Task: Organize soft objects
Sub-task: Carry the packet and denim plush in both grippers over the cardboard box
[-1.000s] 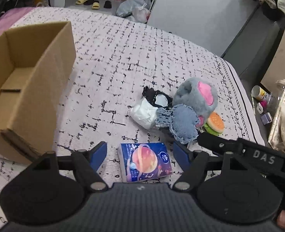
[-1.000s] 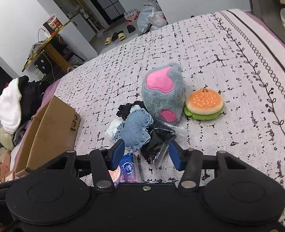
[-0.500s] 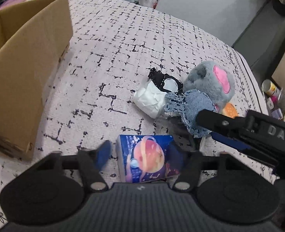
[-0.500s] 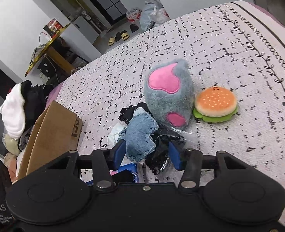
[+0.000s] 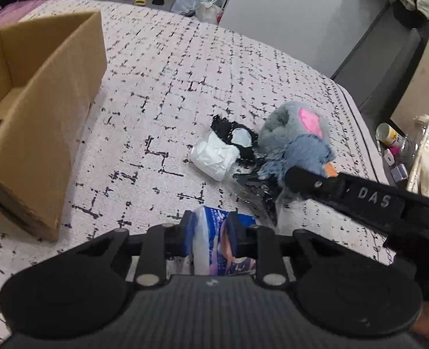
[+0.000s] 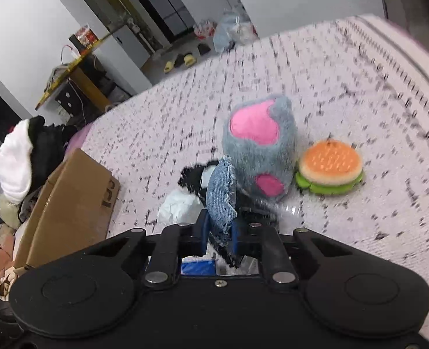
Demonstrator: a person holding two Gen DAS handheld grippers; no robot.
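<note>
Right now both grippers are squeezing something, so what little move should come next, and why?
Probably lift both a little and carry them toward the cardboard box. The left gripper is shut on the blue tissue pack, the right gripper on the denim patch, and the box stands open to the left on the bed.

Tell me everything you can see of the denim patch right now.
The denim patch is a small piece of faded blue jean fabric with frayed, scalloped edges. It stands on edge, pinched at its lower end in the shut right gripper. It is in front of the grey plush, and black plastic film lies by it.
</note>
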